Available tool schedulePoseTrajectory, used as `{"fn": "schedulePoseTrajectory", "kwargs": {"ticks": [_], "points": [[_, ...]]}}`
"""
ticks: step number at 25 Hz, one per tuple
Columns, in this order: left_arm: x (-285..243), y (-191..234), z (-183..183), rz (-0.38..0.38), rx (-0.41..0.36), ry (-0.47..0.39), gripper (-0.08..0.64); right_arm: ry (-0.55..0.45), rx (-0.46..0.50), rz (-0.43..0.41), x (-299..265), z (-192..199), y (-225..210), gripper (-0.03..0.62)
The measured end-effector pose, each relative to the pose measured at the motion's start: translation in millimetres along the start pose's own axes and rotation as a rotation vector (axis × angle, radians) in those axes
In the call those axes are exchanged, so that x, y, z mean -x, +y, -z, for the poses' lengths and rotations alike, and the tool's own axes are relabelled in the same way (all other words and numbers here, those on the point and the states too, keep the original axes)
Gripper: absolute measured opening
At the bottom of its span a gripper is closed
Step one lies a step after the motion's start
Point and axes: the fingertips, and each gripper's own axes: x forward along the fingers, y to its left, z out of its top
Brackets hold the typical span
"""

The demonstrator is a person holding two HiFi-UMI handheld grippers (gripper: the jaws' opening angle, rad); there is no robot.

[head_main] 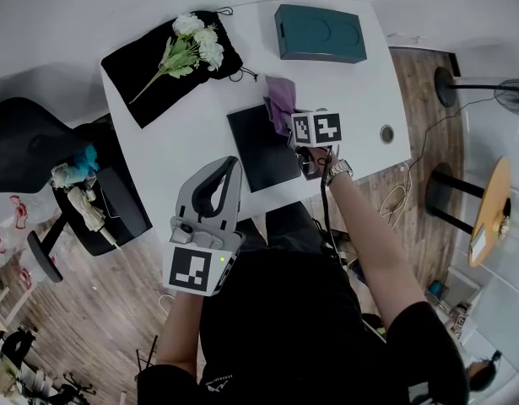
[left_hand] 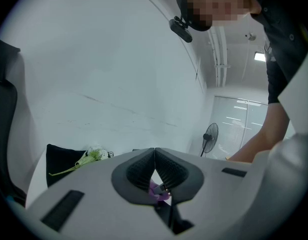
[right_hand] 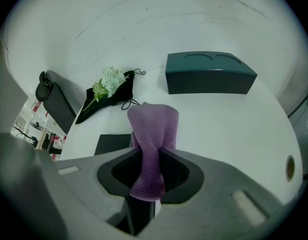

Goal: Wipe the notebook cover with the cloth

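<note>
1. Cloth [right_hand: 152,129], purple and fuzzy, is pinched between the jaws of the right gripper [right_hand: 152,153]. In the right gripper view a folded bunch of it sticks out past the jaw tips and a shorter end hangs back behind them.
2. In the head view the right gripper [head_main: 289,118] reaches over the far right corner of the notebook [head_main: 263,146], and the cloth [head_main: 280,98] sits at that corner. Whether the cloth touches the cover cannot be told.
3. The notebook is dark and shut, and it lies flat on the white table [head_main: 158,154] near the person's edge. In the right gripper view the notebook [right_hand: 113,144] shows just left of the jaws.
4. The left gripper [head_main: 229,169] hovers over the near part of the table, just left of the notebook. In its own view the left gripper [left_hand: 155,150] has its jaws pressed together at the tips, with nothing between them.
5. A black bag [head_main: 132,74] lies at the far left of the table with a bunch of white flowers [head_main: 196,39] on top of it.
6. A teal box [head_main: 320,34] stands at the far edge of the table, well apart from the notebook.
7. A black chair [head_main: 40,154] stands left of the table, and a fan [left_hand: 210,134] shows against the far wall in the left gripper view.
</note>
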Motion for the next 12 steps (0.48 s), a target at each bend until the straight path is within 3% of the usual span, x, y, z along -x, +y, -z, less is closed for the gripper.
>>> {"fn": "schedulePoseTrajectory", "kwargs": {"ticks": [3,7,12], "points": [[0.7,-1.3,-4.7,0.008,-0.004,-0.033,0.006,-0.005,-0.012,0.016,3.0,1.5,-6.9,0.097],[2.4,0.2,3.5,0.005,-0.002,0.019,0.006,-0.022,-0.024,0.033,9.3,-0.9,-11.9,0.097],[1.7,-2.5,4.3,0.016,-0.007,0.017,0.006,-0.058,-0.023,0.016,19.4,-10.0,-2.6,0.097]]}}
